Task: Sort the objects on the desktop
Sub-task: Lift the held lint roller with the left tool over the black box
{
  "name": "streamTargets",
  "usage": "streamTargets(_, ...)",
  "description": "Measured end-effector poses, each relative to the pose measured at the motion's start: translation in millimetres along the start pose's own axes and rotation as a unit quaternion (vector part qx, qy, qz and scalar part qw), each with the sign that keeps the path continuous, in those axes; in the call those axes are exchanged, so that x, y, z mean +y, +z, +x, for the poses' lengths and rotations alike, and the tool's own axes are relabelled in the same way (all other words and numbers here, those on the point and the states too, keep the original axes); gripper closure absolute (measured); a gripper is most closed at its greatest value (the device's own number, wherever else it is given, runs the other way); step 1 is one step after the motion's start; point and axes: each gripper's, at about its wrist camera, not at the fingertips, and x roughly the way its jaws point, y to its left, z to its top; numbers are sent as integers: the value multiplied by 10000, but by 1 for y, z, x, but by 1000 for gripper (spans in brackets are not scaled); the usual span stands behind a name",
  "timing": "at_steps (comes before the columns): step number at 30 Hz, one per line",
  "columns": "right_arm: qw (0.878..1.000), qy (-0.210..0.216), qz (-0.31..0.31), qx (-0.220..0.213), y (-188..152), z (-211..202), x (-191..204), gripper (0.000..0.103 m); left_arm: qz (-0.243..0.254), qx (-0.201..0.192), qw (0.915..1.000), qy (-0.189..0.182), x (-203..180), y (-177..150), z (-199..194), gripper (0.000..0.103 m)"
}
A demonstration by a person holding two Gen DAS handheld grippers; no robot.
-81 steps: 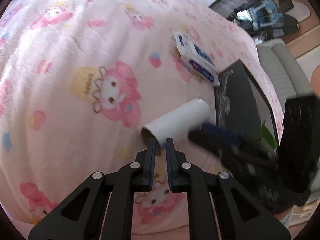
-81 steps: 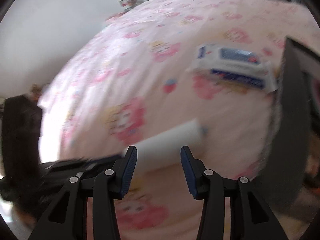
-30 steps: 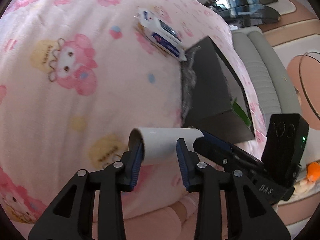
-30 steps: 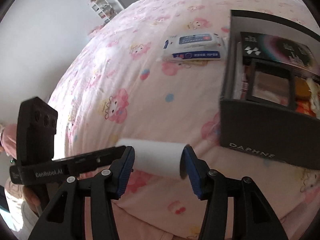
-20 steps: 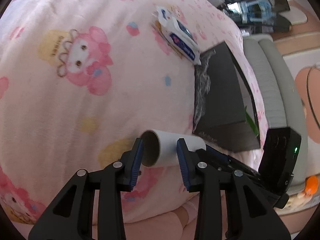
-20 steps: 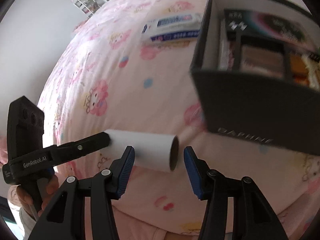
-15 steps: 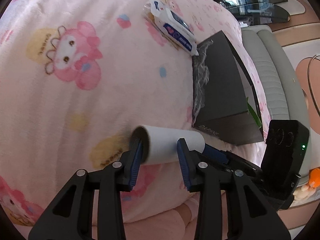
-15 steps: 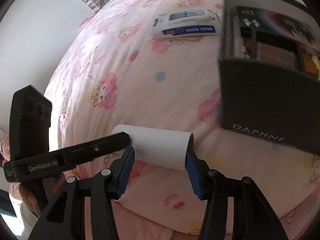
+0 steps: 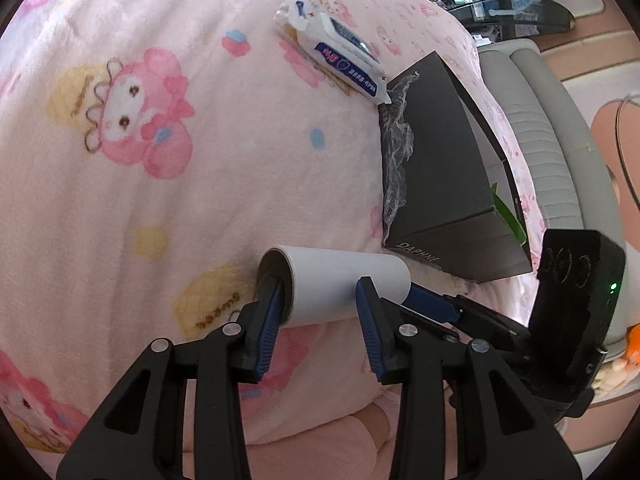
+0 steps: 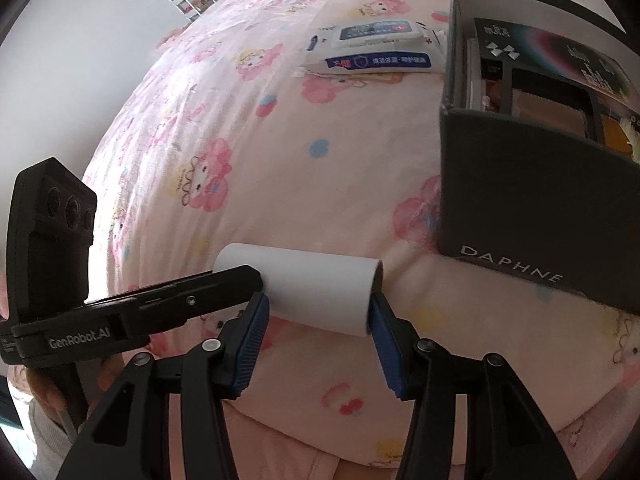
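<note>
A white paper roll [image 9: 340,280] is held lengthwise above the pink blanket. My left gripper [image 9: 320,312] has one finger inside the roll's open left end and the other against its outer side, shut on the roll's wall. My right gripper [image 10: 320,320] spans the roll [image 10: 316,288] end to end, its right finger at the open end and its left finger at the other end, shut on it. A black open box [image 10: 532,200] marked DAPHNE sits to the right, with packets inside. It also shows in the left wrist view [image 9: 448,184].
A white and blue pack of wet wipes [image 9: 340,64] lies on the blanket beyond the box, also in the right wrist view [image 10: 376,48]. A grey sofa [image 9: 548,128] stands past the bed's edge. A white wall [image 10: 80,40] is at the far left.
The roll was lying on the blanket; both grippers took hold of it and lifted it. In the last second it has stayed near the box's front corner with small shifts.
</note>
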Motion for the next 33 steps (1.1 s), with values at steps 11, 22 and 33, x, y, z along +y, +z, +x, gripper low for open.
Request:
streamTargets(11,9963,234,-241,-789,9,-59,8,55,411,-546,9974,-226,-35,-2,-35,68)
streamTargets(22,9846,214,81,-1731,23,-140,-36,55,1163,-779,9897,-292,-141,30,-32,68)
streamTargets(33,9698,-311,988,-2206,53,-195,-129,55,1704,-390,9838,-388,-258,83,42,62)
